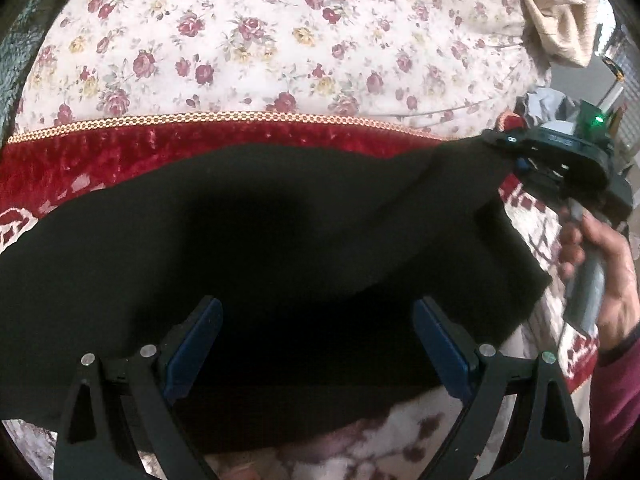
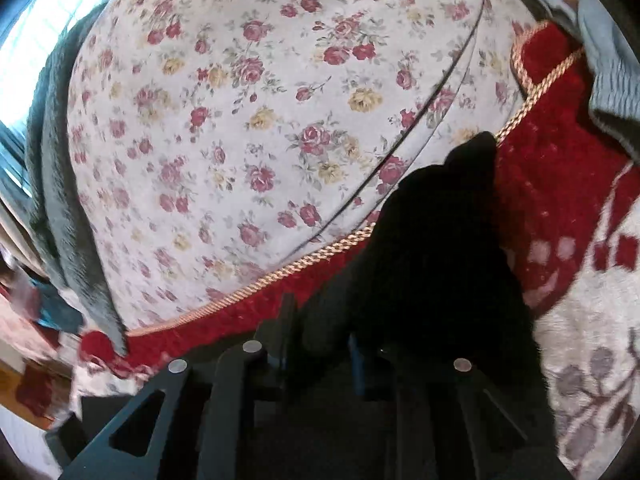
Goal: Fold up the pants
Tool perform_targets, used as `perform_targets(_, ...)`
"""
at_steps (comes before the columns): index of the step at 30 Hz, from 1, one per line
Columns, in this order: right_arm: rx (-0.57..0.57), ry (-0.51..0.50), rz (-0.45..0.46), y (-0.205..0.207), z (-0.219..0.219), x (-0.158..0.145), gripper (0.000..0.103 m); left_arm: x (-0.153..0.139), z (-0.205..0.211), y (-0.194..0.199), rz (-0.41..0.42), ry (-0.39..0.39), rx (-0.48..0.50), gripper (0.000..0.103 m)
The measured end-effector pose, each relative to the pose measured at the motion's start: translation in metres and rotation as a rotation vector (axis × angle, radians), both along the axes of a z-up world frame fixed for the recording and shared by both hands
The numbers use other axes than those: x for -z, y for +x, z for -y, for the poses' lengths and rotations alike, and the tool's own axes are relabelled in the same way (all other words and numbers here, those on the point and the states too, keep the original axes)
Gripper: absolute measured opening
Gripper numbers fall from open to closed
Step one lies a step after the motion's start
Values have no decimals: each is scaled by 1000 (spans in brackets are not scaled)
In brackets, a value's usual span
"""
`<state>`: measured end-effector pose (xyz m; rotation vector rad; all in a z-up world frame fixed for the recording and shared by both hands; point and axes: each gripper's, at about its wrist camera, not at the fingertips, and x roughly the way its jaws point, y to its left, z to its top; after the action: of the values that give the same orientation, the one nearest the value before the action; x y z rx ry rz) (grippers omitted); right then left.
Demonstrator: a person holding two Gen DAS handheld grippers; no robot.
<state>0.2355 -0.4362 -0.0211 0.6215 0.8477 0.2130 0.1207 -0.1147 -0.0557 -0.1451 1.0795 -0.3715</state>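
Mid-fold: the black pants [image 1: 260,240] lay across the red blanket [image 1: 80,168]. The right gripper [image 2: 320,350] pinched one corner with narrow fingers; the left gripper [image 1: 316,344] hovered wide, needing its own grip next.

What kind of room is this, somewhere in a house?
Probably a bedroom or living room at home: black pants lie on a red patterned blanket beside a rose-print sheet, with a bright window nearby.

Beyond the spread black cloth pants [image 1: 248,240], the rose-printed cream sheet [image 1: 248,40] lies bare and passable; a crumpled beige cloth [image 1: 560,20] crowds its far right corner.
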Motion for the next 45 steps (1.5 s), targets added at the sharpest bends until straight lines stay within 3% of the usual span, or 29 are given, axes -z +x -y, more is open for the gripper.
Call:
perform_targets(3, -7, 75, 34, -12, 7, -8, 18, 1, 2, 3, -3, -23, -29, 95)
perform_targets(8, -46, 118, 93, -27, 8, -40, 18, -8, 11, -1, 57, -2, -67, 95)
perform_targets(11, -68, 127, 121, -30, 4, -57, 18, -20, 20, -12, 128, 29, -24, 95)
perform_targets(13, -80, 140, 133, -33, 2, -65, 18, -27, 26, -16, 188, 81, 17, 95)
perform_targets(19, -99, 201, 180, -51, 6, -82, 18, -24, 35, 1, 232, 264, 90, 94)
perform_targets(20, -105, 194, 189, -54, 6, -85, 18, -23, 33, 3, 235, 270, 93, 71)
perform_targets(21, -110, 190, 195, -56, 6, -87, 18, -22, 30, 7, 230, 276, 90, 28)
perform_targets(22, -111, 185, 199, -58, 5, -89, 18, -22, 28, 12, 215, 308, 71, 16)
perform_targets(23, -114, 182, 196, -60, 4, -89, 18, -23, 22, 17, 194, 294, 71, 12)
perform_targets(25, -121, 168, 194, -61, 1, -89, 18, -31, 12, 24, 167, 244, 84, 9)
perform_targets(31, -133, 138, 208, -73, 5, -98, 18, -86, -9, 11, 281, 256, 121, 8)
perform_targets(34, -152, 132, 203, -89, 7, -95, 18, -100, -18, 1, 288, 255, 154, 8)
perform_targets(38, -154, 135, 161, -116, 10, -65, 18, -80, -12, -18, 251, 295, 213, 8)
perform_targets(43, -95, 153, 8, -132, 24, 4, 18, -42, 11, -30, 236, 392, 240, 9)
perform_targets(45, -85, 138, -61, -131, 24, 29, 18, -27, 12, -24, 198, 387, 215, 11)
